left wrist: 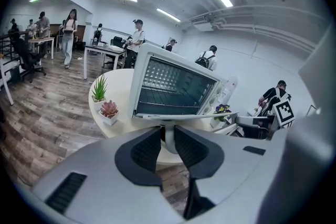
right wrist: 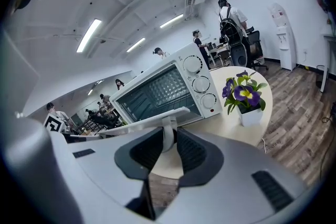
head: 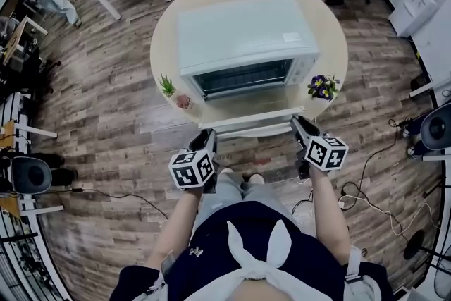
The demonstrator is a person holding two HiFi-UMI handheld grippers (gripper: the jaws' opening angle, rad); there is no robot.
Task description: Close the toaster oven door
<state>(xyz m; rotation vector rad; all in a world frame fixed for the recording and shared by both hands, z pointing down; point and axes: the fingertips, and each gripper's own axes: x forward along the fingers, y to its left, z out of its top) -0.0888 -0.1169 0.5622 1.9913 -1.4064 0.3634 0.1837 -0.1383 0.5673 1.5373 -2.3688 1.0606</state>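
Both grippers are on the door now. The left gripper (left wrist: 168, 131) has its fingers drawn narrow, pinching the white post of the handle (left wrist: 169, 140) between the pads. The right gripper (right wrist: 169, 132) does the same at the other end, fingers narrow, pads pressed on its own post. The door (head: 257, 116) is down and open, lying flat just above and beyond both sets of fingertips, its edge running from one gripper across to the other. Past it the oven (head: 246, 35) gapes, rack showing, on the round table (head: 335, 39). Out past the right fingers, on their outer side, stand purple flowers (right wrist: 242, 94). Outside the left fingers sits a succulent (left wrist: 109, 109).
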